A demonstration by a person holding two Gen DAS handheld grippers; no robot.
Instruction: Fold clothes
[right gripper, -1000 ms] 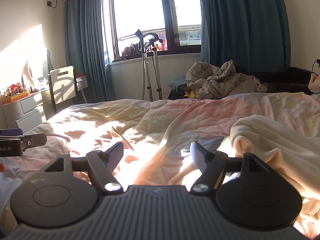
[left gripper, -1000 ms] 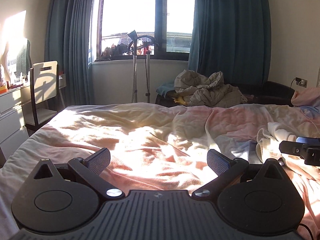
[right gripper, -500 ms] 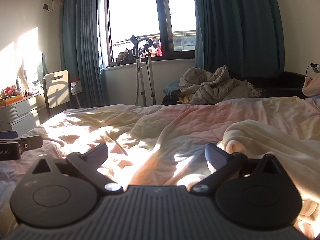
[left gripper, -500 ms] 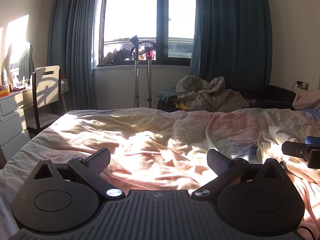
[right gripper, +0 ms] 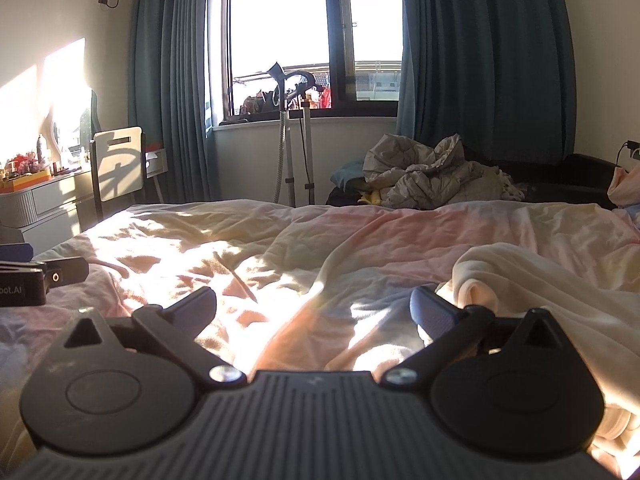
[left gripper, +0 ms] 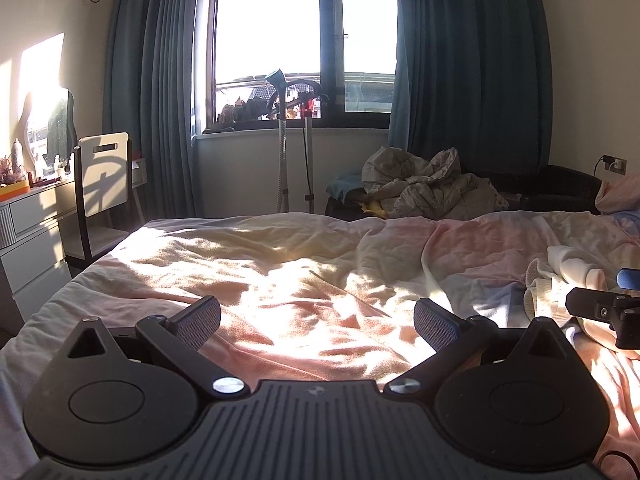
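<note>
**Clothes not yet in hand, right jaws just spread wide**

Clothes for folding lay on the bed [left gripper: 248,280]: a cream garment [right gripper: 532,272] sat bunched just beside my right gripper [right gripper: 314,308], near its right-hand finger but not between the two. A second ago those jaws stood narrower; they had just been opening, and now they were fully apart over bare pink-and-cream bedding with nothing between them. My left gripper [left gripper: 316,316] was likewise spread and empty, over sunlit sheet well left of the garment. Neither hand had shifted. I judged this as readiness for a first grasp: folding had not begun, and the cream garment's near edge looked the likely pick.
</note>
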